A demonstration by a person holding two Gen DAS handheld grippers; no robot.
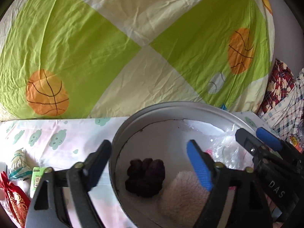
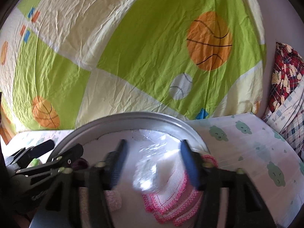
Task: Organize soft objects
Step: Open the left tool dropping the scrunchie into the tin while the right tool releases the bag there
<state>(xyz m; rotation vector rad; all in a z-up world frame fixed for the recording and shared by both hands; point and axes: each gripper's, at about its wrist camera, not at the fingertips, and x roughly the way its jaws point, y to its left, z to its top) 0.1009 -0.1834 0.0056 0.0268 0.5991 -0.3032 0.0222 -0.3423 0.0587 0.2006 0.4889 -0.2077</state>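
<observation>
A round metal tin (image 1: 150, 112) lies on the bed sheet. Inside it are a dark purple scrunchie (image 1: 145, 177), a fluffy pale pink cloth (image 1: 182, 195) and a clear plastic bag (image 1: 228, 148). My left gripper (image 1: 150, 163) is open and empty, straddling the tin's left rim above the scrunchie. In the right wrist view my right gripper (image 2: 153, 163) is open over the tin (image 2: 133, 117), above the clear bag (image 2: 150, 171) and a white cloth with pink trim (image 2: 171, 201). The right gripper also shows in the left wrist view (image 1: 252, 140).
A green and cream quilt with basketball prints (image 1: 133, 38) rises behind the tin. A red embroidered pouch (image 1: 15, 199), a green packet (image 1: 37, 178) and a wrapped pack (image 1: 19, 163) lie at the left. Plaid fabrics (image 2: 285, 76) are piled at the right.
</observation>
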